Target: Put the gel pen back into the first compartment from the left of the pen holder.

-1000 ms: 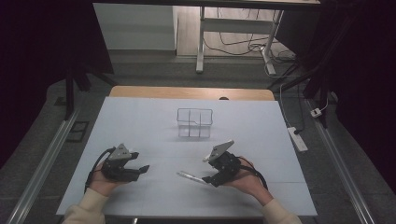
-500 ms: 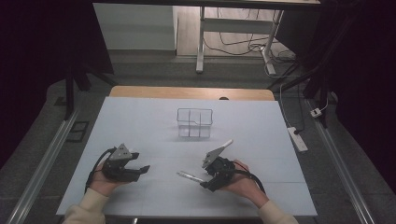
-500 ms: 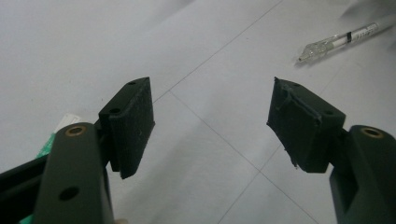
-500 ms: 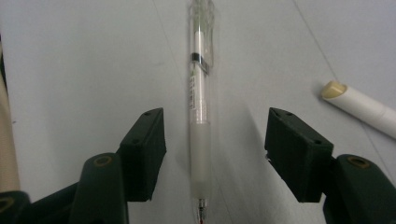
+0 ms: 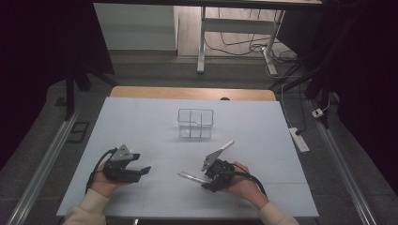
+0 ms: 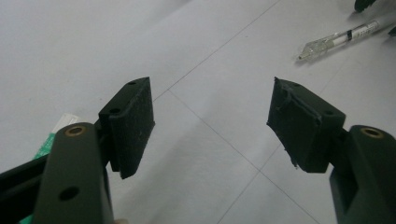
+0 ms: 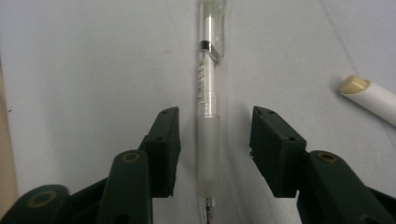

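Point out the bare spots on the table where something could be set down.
Free: the far corners beside the clear organizer, and the strip between it and the left gripper. Crowded: around the right gripper, with the pen and white tube.

Clear pen [image 7: 207,116], flat on white table [image 7: 84,60], uncapped tip fwd

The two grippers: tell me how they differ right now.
The right gripper has a clear pen lying between its jaws, which have just been closing with gaps still on both sides; the left gripper has nothing but bare table between its jaws. The left gripper's jaws stand wider apart than the right gripper's. Both are black, hand-held and low over the table.
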Tool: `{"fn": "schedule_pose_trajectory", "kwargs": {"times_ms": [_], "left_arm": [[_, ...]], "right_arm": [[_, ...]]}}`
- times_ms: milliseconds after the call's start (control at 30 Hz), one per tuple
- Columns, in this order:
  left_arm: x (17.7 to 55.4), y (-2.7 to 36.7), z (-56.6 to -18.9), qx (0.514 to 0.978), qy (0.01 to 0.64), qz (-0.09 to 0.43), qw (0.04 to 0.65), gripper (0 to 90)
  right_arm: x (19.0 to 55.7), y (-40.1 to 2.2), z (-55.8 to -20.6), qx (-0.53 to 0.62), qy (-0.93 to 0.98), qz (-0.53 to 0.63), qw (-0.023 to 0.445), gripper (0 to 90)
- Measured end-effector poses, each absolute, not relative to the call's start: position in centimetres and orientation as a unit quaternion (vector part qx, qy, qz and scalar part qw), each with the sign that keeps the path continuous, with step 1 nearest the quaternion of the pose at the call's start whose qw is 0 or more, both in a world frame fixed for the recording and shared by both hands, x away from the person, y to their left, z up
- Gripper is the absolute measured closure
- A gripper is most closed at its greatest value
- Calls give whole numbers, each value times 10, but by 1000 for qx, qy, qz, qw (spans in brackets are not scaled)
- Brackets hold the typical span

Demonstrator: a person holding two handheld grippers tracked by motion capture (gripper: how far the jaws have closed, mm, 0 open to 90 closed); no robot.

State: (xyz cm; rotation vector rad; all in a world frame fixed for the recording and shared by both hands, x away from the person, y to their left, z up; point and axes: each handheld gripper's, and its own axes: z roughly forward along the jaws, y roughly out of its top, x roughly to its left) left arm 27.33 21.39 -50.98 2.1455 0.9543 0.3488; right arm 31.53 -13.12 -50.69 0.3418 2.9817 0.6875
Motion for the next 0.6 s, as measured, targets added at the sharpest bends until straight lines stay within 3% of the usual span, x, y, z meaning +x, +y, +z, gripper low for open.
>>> {"fn": "schedule_pose_trajectory", "kwargs": {"times_ms": [200,500,600], "left_arm": [[273,214,-509,838,373,137,375,313],[273,213,-510,839,371,137,373,312],[273,213,-510,839,371,137,373,313]], "right_arm": [[315,-130,-506,114,968,218,40,589],[313,-124,-505,122,970,205,36,772],[311,-122,-505,128,971,199,37,783]]}}
